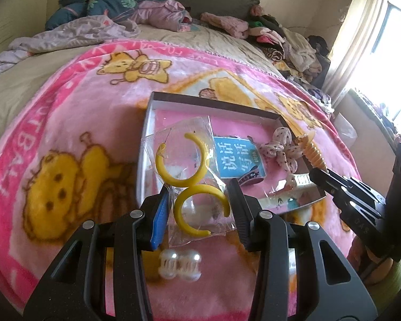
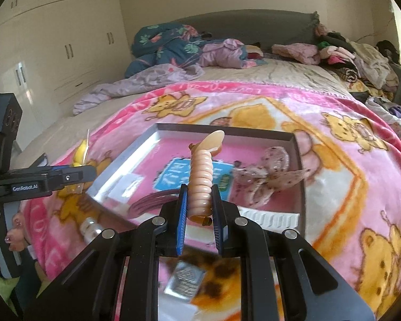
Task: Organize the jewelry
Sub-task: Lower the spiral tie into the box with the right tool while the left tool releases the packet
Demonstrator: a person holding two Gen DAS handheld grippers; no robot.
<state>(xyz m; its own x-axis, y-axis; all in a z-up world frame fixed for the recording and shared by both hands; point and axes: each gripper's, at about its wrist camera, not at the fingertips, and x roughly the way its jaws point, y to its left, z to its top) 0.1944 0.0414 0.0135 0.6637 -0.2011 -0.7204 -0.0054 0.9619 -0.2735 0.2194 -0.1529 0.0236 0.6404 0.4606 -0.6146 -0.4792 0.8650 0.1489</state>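
Note:
In the left wrist view my left gripper point(image 1: 197, 190) is shut on a clear plastic bag point(image 1: 192, 133) holding two yellow hoop earrings point(image 1: 183, 160), lifted over the near left corner of a shallow grey-rimmed box point(image 1: 151, 112). My right gripper point(image 2: 199, 188) is shut on a peach ribbed hair clip point(image 2: 200, 165) that sticks up above the box point(image 2: 222, 128). The left wrist view shows that same gripper point(image 1: 318, 175) at the box's right edge with the clip point(image 1: 314, 152). Inside the box lie a blue card point(image 1: 238, 159) and a polka-dot bow point(image 1: 280, 147).
The box rests on a pink bear-print blanket point(image 1: 66, 123) on a bed. A pearl hair clip point(image 1: 180, 266) lies on the blanket below my left gripper. A silver foil packet point(image 2: 185, 283) sits under my right gripper. Piled clothes point(image 1: 280, 37) line the far side.

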